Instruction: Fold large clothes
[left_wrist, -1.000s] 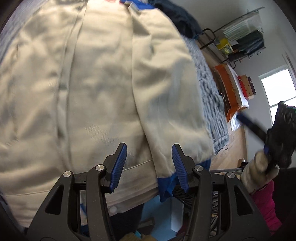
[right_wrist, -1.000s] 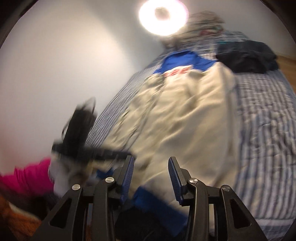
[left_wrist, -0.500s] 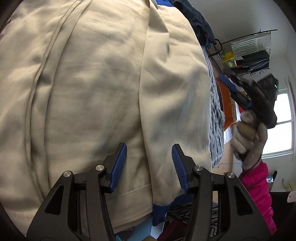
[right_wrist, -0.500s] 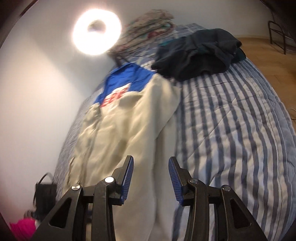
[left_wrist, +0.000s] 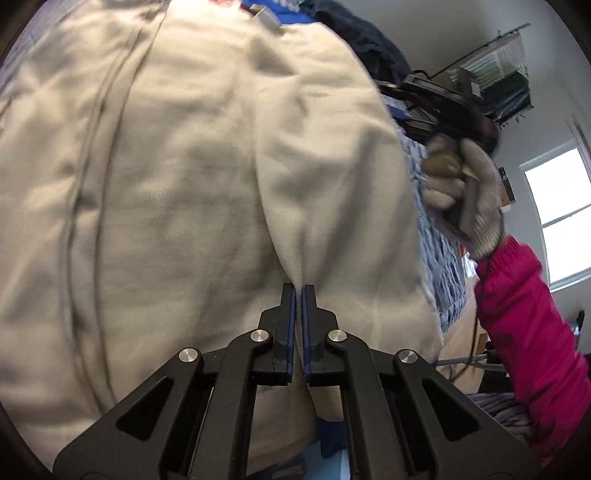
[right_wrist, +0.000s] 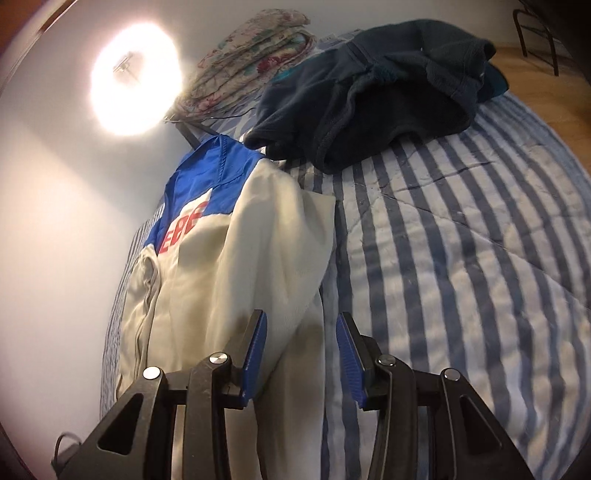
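A large cream jacket (right_wrist: 236, 258) with a blue yoke and collar and red lettering (partly folded out of sight) lies spread lengthwise on the striped bed, filling the left centre of the right wrist view. Its blue end points to the upper left. In the left wrist view its cream cloth (left_wrist: 192, 177) fills most of the frame, creased, pinched into a ridge at lower centre.

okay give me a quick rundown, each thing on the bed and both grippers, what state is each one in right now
Left hand-held gripper: has just closed, pinching a fold of the cream jacket.
Right hand-held gripper: open, over the jacket's edge, holding nothing.
Cream jacket: spread lengthwise on the bed, one side folded inward.
Dark fleece: crumpled, unfolded.
Floral blanket: folded.
Striped bedspread: spread flat.
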